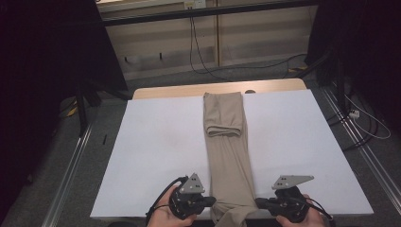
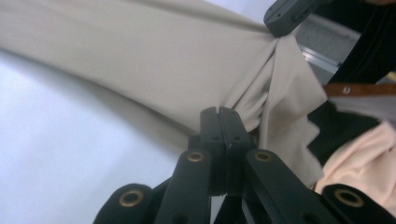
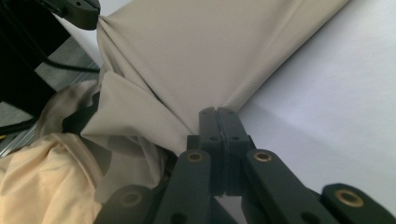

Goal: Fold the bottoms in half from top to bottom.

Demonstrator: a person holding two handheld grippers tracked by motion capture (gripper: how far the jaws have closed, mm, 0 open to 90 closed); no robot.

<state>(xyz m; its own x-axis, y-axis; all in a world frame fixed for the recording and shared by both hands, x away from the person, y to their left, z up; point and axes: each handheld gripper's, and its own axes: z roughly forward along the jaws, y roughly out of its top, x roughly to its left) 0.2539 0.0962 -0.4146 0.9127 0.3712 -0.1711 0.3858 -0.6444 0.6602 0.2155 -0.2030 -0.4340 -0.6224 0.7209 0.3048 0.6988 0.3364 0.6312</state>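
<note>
Two grippers seen at near table (image 1: 156, 142) edge: left gripper (image 1: 210, 201), right gripper (image 1: 259, 202). Beige trousers (image 1: 227, 151) laid lengthwise, far end folded back. Gripper views reveal jaws pinched on fabric edges.

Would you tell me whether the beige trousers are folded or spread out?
Folded: the beige trousers lie as one narrow strip on the white table, far end doubled back.
</note>
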